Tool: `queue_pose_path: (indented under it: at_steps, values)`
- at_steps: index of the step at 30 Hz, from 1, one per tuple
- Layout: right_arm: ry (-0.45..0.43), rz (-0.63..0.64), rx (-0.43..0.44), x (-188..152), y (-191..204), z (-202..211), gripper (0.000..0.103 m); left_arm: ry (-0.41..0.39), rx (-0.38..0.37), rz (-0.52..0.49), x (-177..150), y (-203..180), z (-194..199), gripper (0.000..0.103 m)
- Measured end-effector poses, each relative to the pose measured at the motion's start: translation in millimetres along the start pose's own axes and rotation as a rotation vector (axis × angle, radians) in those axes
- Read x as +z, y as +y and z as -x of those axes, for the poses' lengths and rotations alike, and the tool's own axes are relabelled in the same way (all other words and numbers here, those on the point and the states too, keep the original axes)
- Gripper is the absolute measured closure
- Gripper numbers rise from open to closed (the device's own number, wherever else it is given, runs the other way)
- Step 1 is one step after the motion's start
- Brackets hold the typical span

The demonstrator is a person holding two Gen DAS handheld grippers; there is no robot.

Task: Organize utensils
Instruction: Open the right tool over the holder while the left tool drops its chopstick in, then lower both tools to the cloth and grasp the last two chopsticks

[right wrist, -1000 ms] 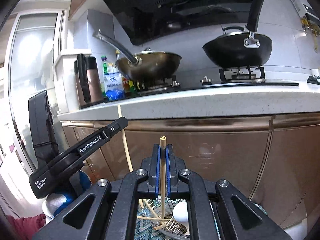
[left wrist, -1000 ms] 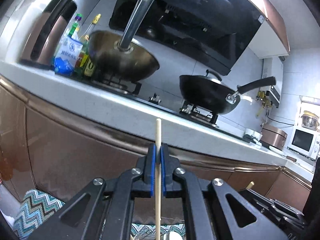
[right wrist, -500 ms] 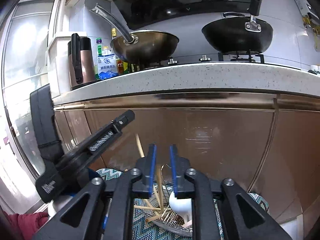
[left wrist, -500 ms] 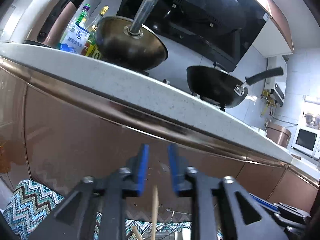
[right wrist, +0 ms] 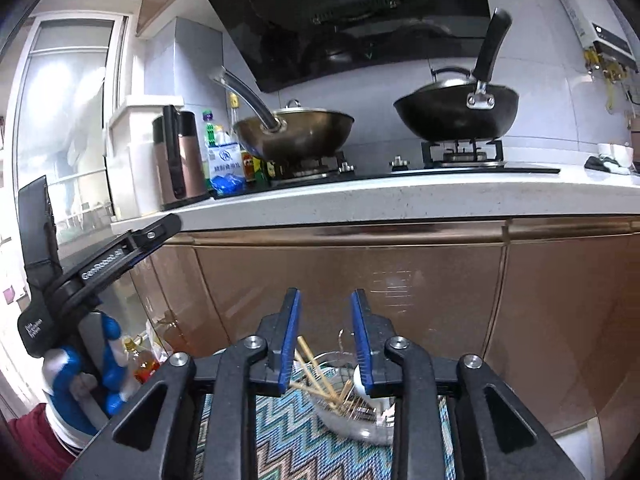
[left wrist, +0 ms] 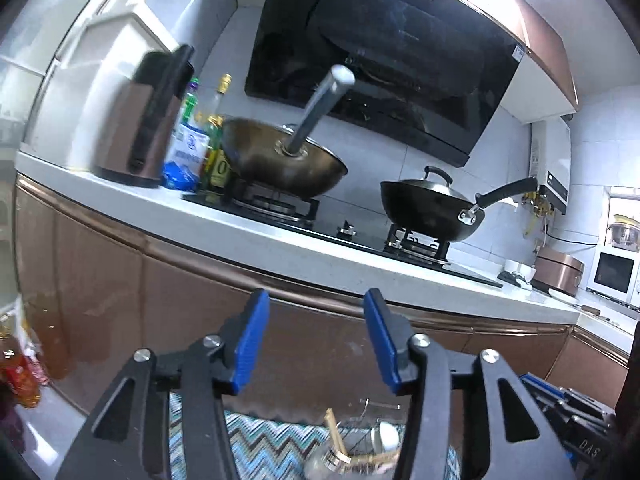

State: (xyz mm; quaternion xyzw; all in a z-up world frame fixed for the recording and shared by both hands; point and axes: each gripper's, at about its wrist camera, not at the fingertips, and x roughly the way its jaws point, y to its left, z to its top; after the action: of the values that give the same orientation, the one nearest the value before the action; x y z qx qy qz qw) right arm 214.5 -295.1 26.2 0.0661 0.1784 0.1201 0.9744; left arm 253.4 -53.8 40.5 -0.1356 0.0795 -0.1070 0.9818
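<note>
While both pairs of tongs point at the copper-brown cabinet fronts [right wrist: 352, 280] below the tabletop [right wrist: 400, 200], the utensils lie low down between them, in a wire basket [right wrist: 348, 420] that stands on a zigzag-patterned mat [right wrist: 280, 432] on the floor. From the right wrist view the chopsticks [right wrist: 316, 376] are thin, pale wooden sticks, several of them leaning at different angles and crossing one another inside the basket, their upper ends sticking up above its rim. Beside them in the same basket sits a white rounded utensil [right wrist: 362, 384], partly hidden by a pad; what it is exactly I cannot tell. In the left wrist view the chopsticks [left wrist: 336, 436] show as one slanted stick end and a few blurred ones at the bottom edge.

The left tongs [left wrist: 316, 340] are parted fairly wide and opening, with nothing between the blue pads [left wrist: 250, 340]. The right tongs [right wrist: 326, 340] are parted more narrowly and also opening, holding nothing; the chopsticks seen in the gap lie beyond and below the pads, not touched by them. The left tongs [right wrist: 132, 248] also show at the left of the right wrist view, held by a blue-gloved hand [right wrist: 80, 376].

On the tabletop stand a bronze wok [left wrist: 280, 160] and a black wok [left wrist: 428, 208] on the hob.
</note>
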Motion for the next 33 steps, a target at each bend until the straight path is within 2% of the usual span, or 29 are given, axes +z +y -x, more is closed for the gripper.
queue_pose_path:
  at_steps: [8,15,20,33]
  values:
    - [-0.001,-0.012,-0.021,-16,18,56,0.069,0.029,0.051,-0.064,14,14,78,0.050]
    - [0.000,-0.019,-0.024,-38,34,98,0.066,0.086,0.081,-0.121,7,27,132,0.050]
    - [-0.002,-0.020,-0.019,-50,43,116,0.056,0.135,0.101,-0.146,-5,38,157,0.050]
    - [0.024,-0.062,-0.016,-84,44,137,0.048,0.222,0.190,-0.188,-45,53,191,0.050]
